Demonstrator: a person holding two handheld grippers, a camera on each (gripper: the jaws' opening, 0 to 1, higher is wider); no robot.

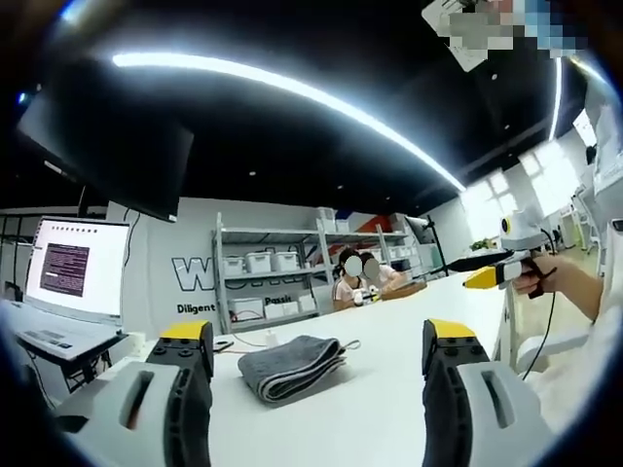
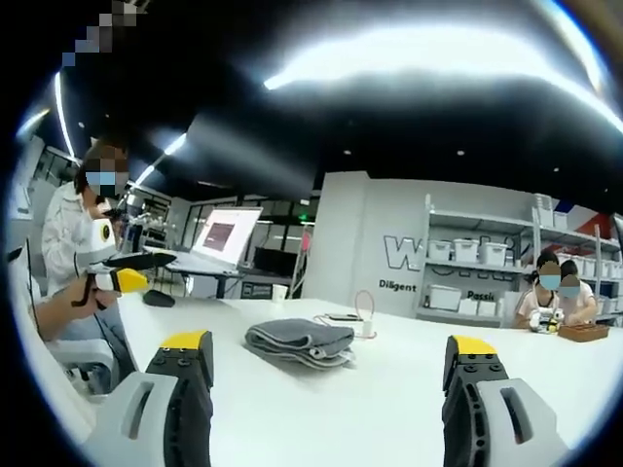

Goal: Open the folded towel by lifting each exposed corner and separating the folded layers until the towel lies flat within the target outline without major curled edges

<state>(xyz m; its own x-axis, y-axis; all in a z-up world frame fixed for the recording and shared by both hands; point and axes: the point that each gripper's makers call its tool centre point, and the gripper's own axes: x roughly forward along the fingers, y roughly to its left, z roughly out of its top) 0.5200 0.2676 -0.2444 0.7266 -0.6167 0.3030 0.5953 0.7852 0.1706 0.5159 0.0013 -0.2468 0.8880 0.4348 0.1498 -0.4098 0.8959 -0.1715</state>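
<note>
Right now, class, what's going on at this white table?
A person holds a two-jaw gripper in each hand over a white table. The left gripper and right gripper are both open and hold nothing. A grey towel, seen in the right gripper view at, lies folded between the jaws, untouched. Unfolding has not begun. Another person's hand holds a similar tool nearby.

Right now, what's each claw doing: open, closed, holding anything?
Left claw: open, empty, short of the folded towel.
Right claw: open, empty, towel ahead on the table.
</note>
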